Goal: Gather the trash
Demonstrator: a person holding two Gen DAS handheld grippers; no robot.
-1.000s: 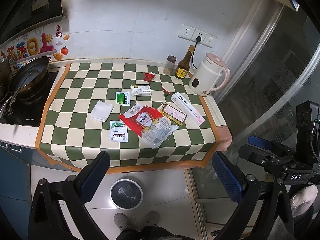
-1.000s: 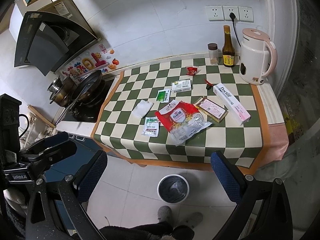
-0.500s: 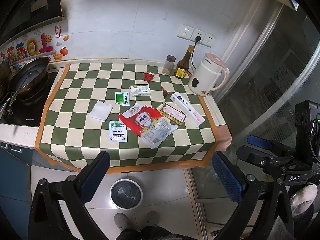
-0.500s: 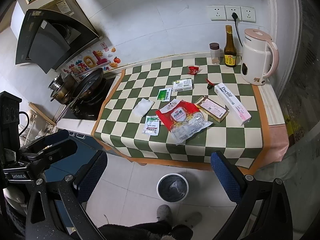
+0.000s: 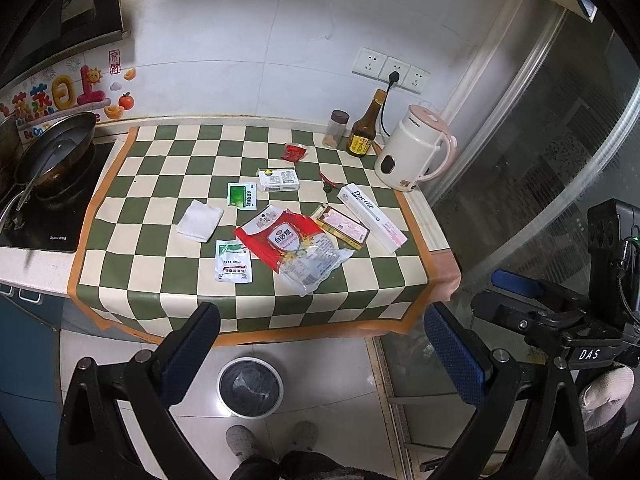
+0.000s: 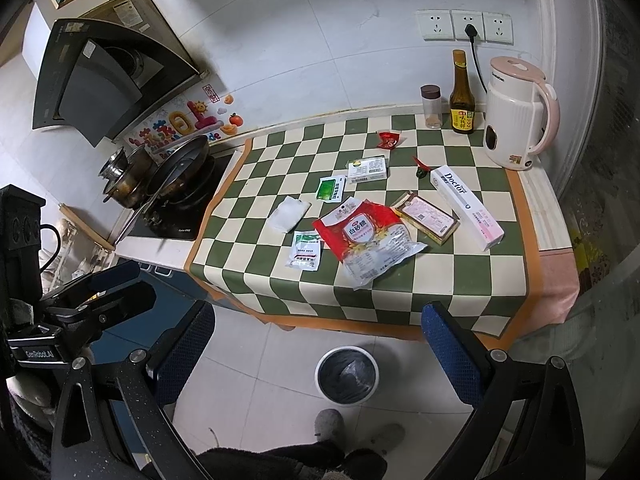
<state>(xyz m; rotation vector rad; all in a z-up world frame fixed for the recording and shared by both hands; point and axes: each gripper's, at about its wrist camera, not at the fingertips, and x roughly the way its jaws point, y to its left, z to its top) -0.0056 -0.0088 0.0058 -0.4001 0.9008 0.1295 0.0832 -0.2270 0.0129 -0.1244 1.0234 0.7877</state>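
Hovering: left claw (image 5: 320,344) and right claw (image 6: 318,340), both spread wide, grasping nothing, low in frame
Trash: red sugar bag (image 5: 294,246), sachets, boxes scattered mid-frame on checkered worktop (image 5: 160,184)
Bin (image 5: 250,386): on floor, lower centre, below worktop edge

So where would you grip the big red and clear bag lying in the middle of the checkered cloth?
Probably the crinkled clear end of the red and clear bag nearest the cloth's front edge. It looks puckered rather than flat, and nothing lies in front of it. Come from the front, low, with the open right gripper.
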